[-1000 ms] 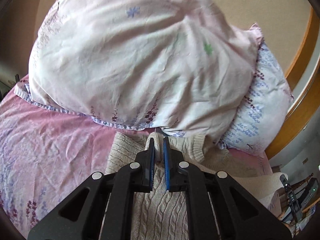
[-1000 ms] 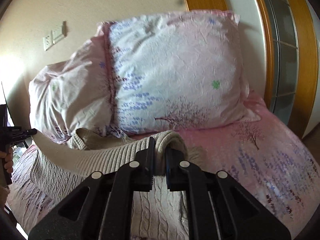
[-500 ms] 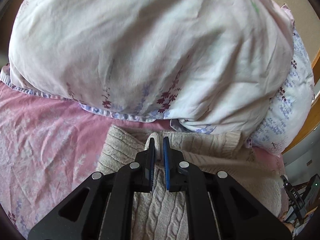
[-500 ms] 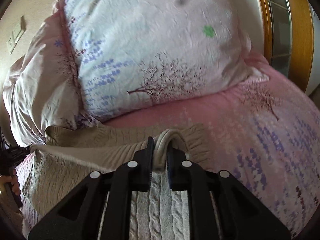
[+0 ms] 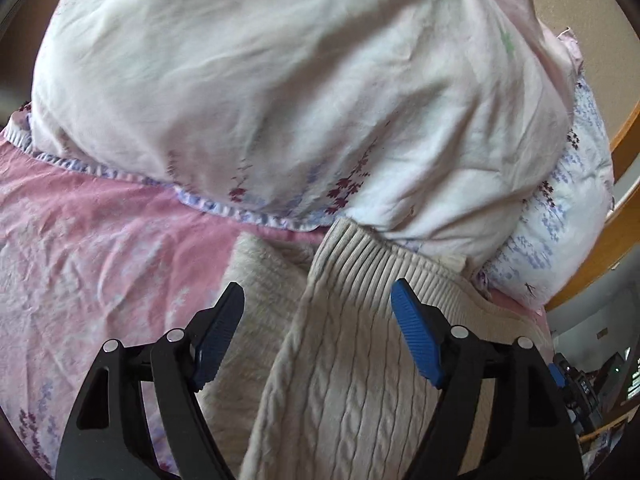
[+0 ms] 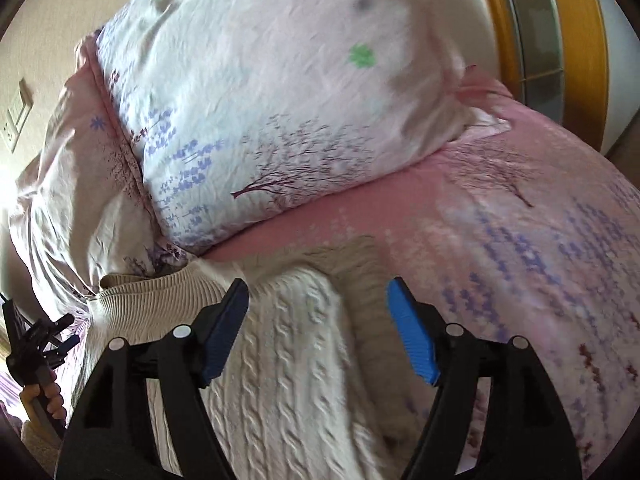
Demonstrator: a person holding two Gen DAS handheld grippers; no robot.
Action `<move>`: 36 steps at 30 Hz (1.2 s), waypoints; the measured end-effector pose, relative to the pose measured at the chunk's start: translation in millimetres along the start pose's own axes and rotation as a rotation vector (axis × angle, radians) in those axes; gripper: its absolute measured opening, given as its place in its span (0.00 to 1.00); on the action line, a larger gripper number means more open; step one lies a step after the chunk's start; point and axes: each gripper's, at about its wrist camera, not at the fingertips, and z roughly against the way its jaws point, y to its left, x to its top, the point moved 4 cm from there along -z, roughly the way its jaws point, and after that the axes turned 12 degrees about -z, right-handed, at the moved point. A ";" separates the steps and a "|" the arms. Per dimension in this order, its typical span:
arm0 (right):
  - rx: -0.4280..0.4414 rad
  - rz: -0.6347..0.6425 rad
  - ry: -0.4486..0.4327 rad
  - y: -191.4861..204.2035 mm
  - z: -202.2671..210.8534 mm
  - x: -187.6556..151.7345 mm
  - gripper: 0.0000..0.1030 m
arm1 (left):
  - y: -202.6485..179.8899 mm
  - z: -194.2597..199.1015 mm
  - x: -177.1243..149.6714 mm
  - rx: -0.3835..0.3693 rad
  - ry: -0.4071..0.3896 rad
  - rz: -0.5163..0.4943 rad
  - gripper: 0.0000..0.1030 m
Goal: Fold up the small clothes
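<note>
A cream cable-knit sweater (image 5: 340, 360) lies folded on the pink bedsheet (image 5: 100, 248), its ribbed hem close to the pillows. My left gripper (image 5: 318, 320) is open just above the sweater's left part, holding nothing. In the right wrist view the same sweater (image 6: 288, 352) lies flat, and my right gripper (image 6: 316, 312) is open over its right part, empty. The left gripper also shows in the right wrist view (image 6: 40, 340) at the far left, held by a hand.
Two floral pillows (image 5: 280, 100) lean at the head of the bed, just beyond the sweater; the second pillow (image 6: 280, 100) fills the right wrist view. A wooden headboard frame (image 6: 580, 40) stands at the right. Pink sheet (image 6: 540, 240) extends to the right.
Both grippers were shut on the sweater's edge and carried it toward the pillows. Now both have opened and let go, and the sweater lies on the bed.
</note>
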 end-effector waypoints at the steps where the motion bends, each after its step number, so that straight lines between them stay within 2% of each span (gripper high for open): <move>1: 0.002 -0.009 0.016 -6.2 3.2 -1.3 0.69 | 2.7 6.2 -4.8 -0.006 0.004 -0.008 0.74; 4: 0.014 -0.033 0.070 -19.5 7.2 -8.4 0.55 | 7.8 21.3 -21.2 -0.019 0.020 -0.045 0.68; 7: 0.012 -0.036 0.108 -27.4 9.7 -20.6 0.49 | 10.4 32.1 -35.6 -0.024 0.039 -0.083 0.64; 9: 0.013 -0.027 0.125 -29.1 11.8 -27.7 0.40 | 9.7 35.6 -43.5 -0.017 0.051 -0.110 0.61; 17: 0.006 0.040 0.131 -23.3 19.6 -42.6 0.34 | 6.5 31.5 -62.9 -0.019 0.075 -0.166 0.45; 21: 0.008 0.091 0.118 -18.1 23.4 -47.1 0.33 | -3.0 28.3 -67.3 0.009 0.065 -0.216 0.41; 23: -0.017 0.143 0.114 -13.2 22.3 -53.9 0.33 | -8.0 24.8 -70.9 0.004 0.077 -0.235 0.40; 25: -0.028 0.172 0.122 -10.7 19.4 -59.9 0.29 | -11.5 20.0 -75.8 0.015 0.097 -0.260 0.37; 26: -0.037 0.181 0.120 -11.0 18.0 -61.5 0.20 | -13.4 16.7 -78.5 0.023 0.108 -0.272 0.33; 28: -0.028 0.167 0.113 -13.8 18.7 -62.1 0.16 | -16.0 13.4 -81.7 0.045 0.109 -0.293 0.23; 29: -0.017 0.153 0.112 -15.3 20.2 -61.0 0.14 | -16.9 13.1 -82.7 0.038 0.112 -0.296 0.13; 30: -0.004 0.134 0.109 -17.2 23.3 -59.5 0.12 | -16.4 14.5 -82.7 0.034 0.112 -0.289 0.10; 33: 0.040 0.090 0.098 -22.2 38.0 -56.7 0.10 | -12.3 21.4 -80.6 0.020 0.110 -0.278 0.07; 36: 0.036 0.093 0.101 -23.6 44.9 -62.6 0.10 | -4.9 32.3 -78.7 0.007 0.101 -0.270 0.07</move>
